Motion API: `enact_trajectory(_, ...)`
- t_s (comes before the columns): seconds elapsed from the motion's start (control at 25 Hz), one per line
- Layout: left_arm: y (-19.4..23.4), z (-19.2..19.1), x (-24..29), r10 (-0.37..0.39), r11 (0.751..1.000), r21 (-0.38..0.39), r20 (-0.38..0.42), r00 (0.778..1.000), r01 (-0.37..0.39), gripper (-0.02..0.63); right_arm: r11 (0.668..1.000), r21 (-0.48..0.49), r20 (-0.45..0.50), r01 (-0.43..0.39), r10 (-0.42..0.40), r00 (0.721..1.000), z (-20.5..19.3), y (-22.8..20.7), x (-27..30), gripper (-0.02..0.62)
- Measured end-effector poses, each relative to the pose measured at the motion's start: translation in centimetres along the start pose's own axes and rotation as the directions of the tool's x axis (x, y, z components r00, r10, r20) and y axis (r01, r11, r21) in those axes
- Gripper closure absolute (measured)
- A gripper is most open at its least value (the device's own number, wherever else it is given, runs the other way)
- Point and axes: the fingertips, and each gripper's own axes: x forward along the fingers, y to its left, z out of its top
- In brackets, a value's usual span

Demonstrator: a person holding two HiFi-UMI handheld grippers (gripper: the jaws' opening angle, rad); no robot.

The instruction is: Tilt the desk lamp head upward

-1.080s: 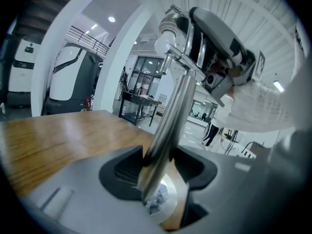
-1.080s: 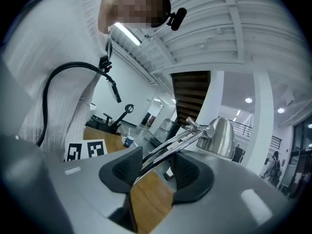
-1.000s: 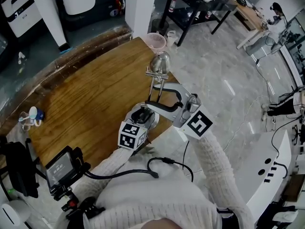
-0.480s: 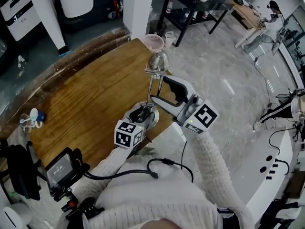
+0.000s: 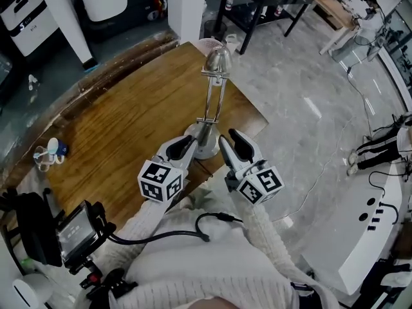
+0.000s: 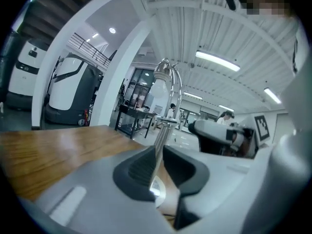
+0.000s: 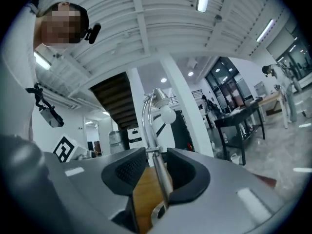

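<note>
My left tongs (image 5: pixel 183 148) are closing. In the left gripper view (image 6: pixel 158 156) only a narrow slot shows between the dark ribbed pads (image 6: pixel 139 169). The lamp's stem (image 6: pixel 163 133) lines up in that slot, and the bright base (image 6: pixel 155 191) shows through its bottom. From the head view the tips sit just beside the base (image 5: pixel 205 149) on its left, and I see no pad pressing on metal.

My right tongs (image 5: pixel 232 145) are closing too, but with a wider gap. In the right gripper view (image 7: pixel 155 168) the stem (image 7: pixel 161 179) stands between the pads, nearer the right one, and bare wood shows through to its left. Neither pad pinches it.

The lamp (image 5: pixel 212 102) stands upright on the wooden table (image 5: pixel 122 127), near the table's right edge, with its base between the two pairs of tongs. Its silver head (image 5: pixel 217 62) sits at the top of the twin-rod stem, toward the table's far corner. In the right gripper view a white bulb (image 7: pixel 167 115) hangs under the curved head (image 7: pixel 155 97).

As for writing, each cube carries black-and-white square markers: the left cube (image 5: pixel 158 180) and the right cube (image 5: pixel 259 185). A white cabinet (image 5: pixel 26 15) at the upper left bears a dark mark too small to read.
</note>
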Motion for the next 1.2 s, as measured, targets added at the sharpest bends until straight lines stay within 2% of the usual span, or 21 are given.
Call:
enact_trajectory(0.08, -0.2, 0.3, 0.1, -0.015, 1.000, 0.008, 0.017, 1.000, 0.015, 0.598, 1.000, 0.013, -0.037, 0.020, -0.019, 0.999, -1.9, 0.6, 0.4, 0.522)
enact_trajectory(0.16, -0.7, 0.0, 0.4, -0.033, 0.999, -0.013, 0.014, 0.999, 0.033, 0.598, 1.000, 0.001, -0.083, 0.003, -0.003, 0.997, -3.4, 1.7, 0.9, 0.591)
enact_trajectory(0.28, -1.4, -0.4, 0.5, -0.040, 0.999, -0.021, -0.003, 0.999, 0.040, 0.598, 1.000, 0.008, -0.151, -0.009, 0.011, 0.988, -5.1, 2.6, 1.3, 0.595)
enact_trajectory(0.48, -1.2, -0.9, 0.3, -0.005, 1.000, 0.002, -0.027, 1.000, 0.005, 0.598, 0.999, -0.014, -0.236, 0.049, -0.051, 0.970, -6.6, 2.3, 1.4, 0.595)
enact_trajectory(0.64, -1.0, -1.2, 0.5, -0.011, 1.000, 0.003, -0.039, 0.999, 0.011, 0.598, 0.998, -0.039, -0.256, 0.059, -0.067, 0.964, -6.6, 1.9, 1.8, 0.597)
enact_trajectory(1.2, -0.4, -1.0, 0.8, 0.017, 1.000, -0.020, -0.037, 0.999, -0.018, 0.598, 0.998, -0.062, -0.299, 0.017, -0.035, 0.954, -6.7, 2.2, 3.2, 0.597)
